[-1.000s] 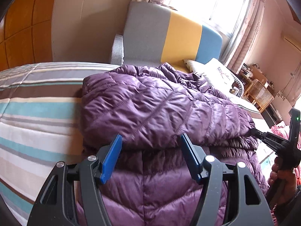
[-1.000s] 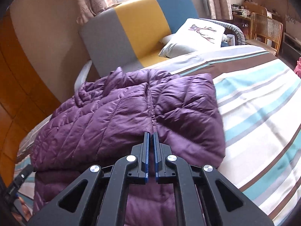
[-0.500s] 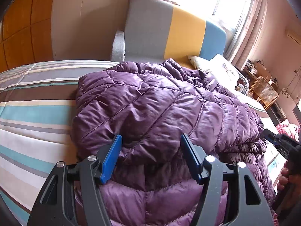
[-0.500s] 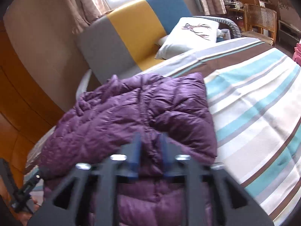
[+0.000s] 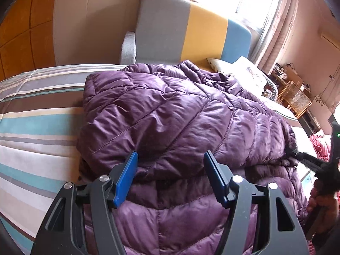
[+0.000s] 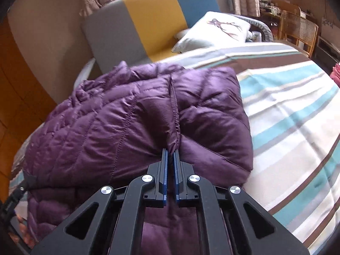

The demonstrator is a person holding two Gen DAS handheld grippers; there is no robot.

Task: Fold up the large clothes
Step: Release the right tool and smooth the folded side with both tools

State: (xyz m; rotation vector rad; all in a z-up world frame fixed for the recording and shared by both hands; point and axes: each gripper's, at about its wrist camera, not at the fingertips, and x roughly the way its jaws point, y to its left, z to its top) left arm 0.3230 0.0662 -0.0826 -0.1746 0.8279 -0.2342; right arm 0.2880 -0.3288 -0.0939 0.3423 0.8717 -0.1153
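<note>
While left gripper [image 5: 170,159] gapes, right gripper [image 6: 171,152] pinches purple jacket [image 6: 127,116]

A striped bed [image 6: 293,114] carries a folded purple quilted jacket [image 5: 170,116] and a white pillow [image 6: 214,29]

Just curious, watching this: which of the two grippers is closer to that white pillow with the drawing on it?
Right, as far as I can judge. The right gripper, pinching the purple jacket, works the side nearer the pillow; the left gripper sits at the jacket's far side.
</note>
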